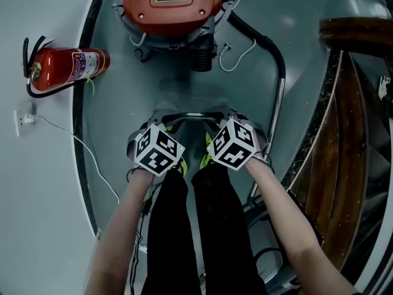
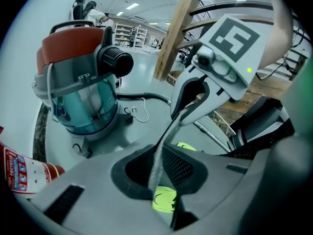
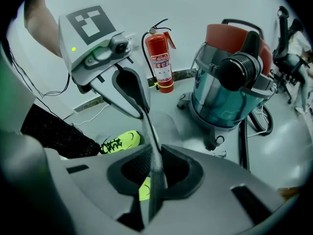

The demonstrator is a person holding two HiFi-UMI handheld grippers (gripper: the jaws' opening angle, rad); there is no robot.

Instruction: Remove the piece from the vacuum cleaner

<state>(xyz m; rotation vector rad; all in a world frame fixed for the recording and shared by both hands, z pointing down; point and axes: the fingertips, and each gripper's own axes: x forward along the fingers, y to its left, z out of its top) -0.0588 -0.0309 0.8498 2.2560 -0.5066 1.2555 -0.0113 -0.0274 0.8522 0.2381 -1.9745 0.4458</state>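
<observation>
- Holds a thin grey piece point(image 1: 187, 116) off the floor, well apart from the vacuum cleaner point(image 1: 172, 5), between two grippers set side by side above dark trouser legs point(image 1: 212, 226).
- Clamps the left gripper point(image 1: 158, 120) on the piece's left end, jaws pressed onto its thin edge.
- Clamps the right gripper point(image 1: 225, 117) on the right end likewise, pads tight against the strip.
- Shows the piece edge-on in both gripper views, as a narrow pale band running from one set of jaws to the other.
- Has the vacuum cleaner, red-orange on top with a teal see-through drum, standing on the grey floor ahead, with its black hose point(image 1: 270, 48) curving off to the right.
- Has a red fire extinguisher point(image 3: 159, 62) upright by the white wall.
- Has yellow-green shoes point(image 3: 120, 142) below the grippers.
</observation>
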